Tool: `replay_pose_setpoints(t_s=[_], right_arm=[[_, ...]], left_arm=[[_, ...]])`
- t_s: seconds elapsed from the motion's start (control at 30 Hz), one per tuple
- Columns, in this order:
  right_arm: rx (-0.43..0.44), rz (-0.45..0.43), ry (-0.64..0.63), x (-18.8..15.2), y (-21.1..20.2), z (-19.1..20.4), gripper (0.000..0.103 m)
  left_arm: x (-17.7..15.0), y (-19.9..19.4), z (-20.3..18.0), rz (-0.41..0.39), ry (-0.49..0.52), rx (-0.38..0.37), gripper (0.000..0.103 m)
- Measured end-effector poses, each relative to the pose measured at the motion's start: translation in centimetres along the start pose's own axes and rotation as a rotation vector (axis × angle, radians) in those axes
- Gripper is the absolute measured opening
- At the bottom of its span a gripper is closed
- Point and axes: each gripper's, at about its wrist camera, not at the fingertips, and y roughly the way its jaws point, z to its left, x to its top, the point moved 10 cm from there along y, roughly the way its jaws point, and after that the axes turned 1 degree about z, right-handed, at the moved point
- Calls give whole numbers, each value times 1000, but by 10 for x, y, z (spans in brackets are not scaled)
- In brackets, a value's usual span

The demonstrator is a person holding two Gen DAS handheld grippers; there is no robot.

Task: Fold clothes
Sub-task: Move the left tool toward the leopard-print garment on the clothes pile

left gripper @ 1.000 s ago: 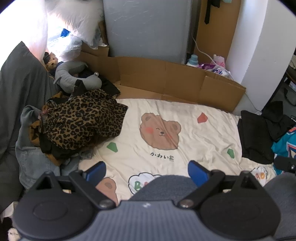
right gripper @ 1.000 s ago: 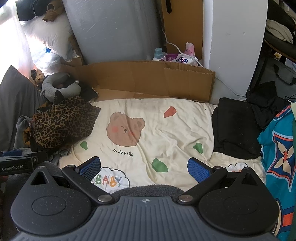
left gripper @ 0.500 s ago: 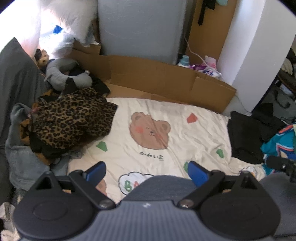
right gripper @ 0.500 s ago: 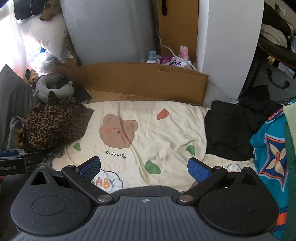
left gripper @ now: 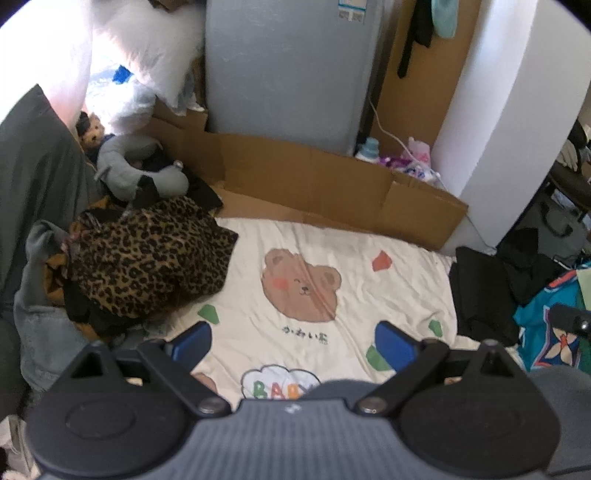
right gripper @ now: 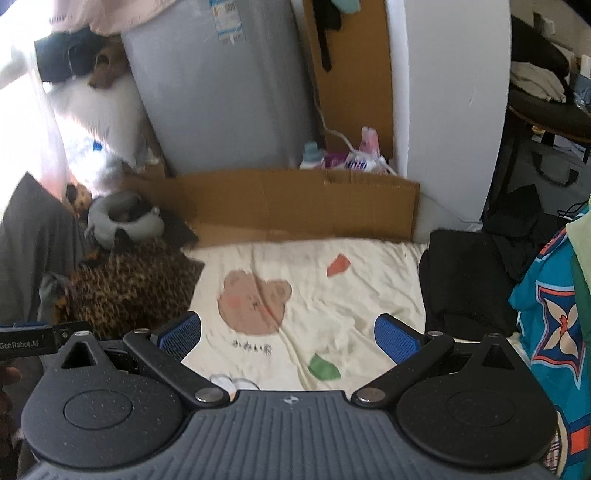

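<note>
Above the bear blanket [left gripper: 332, 258], both tongs, left [left gripper: 293, 341] and right [right gripper: 288, 332], hover agape and empty, nothing picked yet; the next move likely calls for reaching the leopard garment [left gripper: 147, 258] heaped at the blanket's left.

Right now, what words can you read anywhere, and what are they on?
"BABY": coloured letters in a cloud on the cream bear sheet, lower part hidden.
"GenRobot.AI": on the left tool's side.
Japanese writing under the bear: too blurred to read.
Sticker on the grey appliance: too small to read.
</note>
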Motion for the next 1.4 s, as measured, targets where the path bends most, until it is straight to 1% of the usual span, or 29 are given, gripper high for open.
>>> replay_pose_setpoints(t_s=[0.1, 0.27, 0.57, 0.8, 0.93, 1.07, 1.17, 1.3, 1.4], right_arm=[[-5, -31, 17, 7, -3, -1, 103], [11, -74, 28, 14, -4, 2, 103], [21, -80, 13, 11, 6, 16, 103], [13, -66, 14, 9, 20, 18, 103], [41, -65, 28, 6, 30, 18, 103], [41, -46, 27, -2, 47, 19, 103], [37, -49, 18, -6, 60, 21, 103], [61, -55, 20, -8, 76, 24, 103], [87, -69, 24, -8, 85, 28, 103]], left_arm=[[6, -3, 6, -13, -3, -3, 96], [11, -3, 18, -24, -8, 5, 96], [19, 0, 46, -33, -31, 30, 96], [25, 7, 66, -45, -37, 42, 96], [30, 12, 86, -60, -64, 47, 95], [32, 21, 108, -62, -84, 62, 92], [31, 30, 125, -62, -98, 67, 88], [31, 42, 147, -71, -122, 69, 85], [31, 51, 165, -84, -145, 90, 81]])
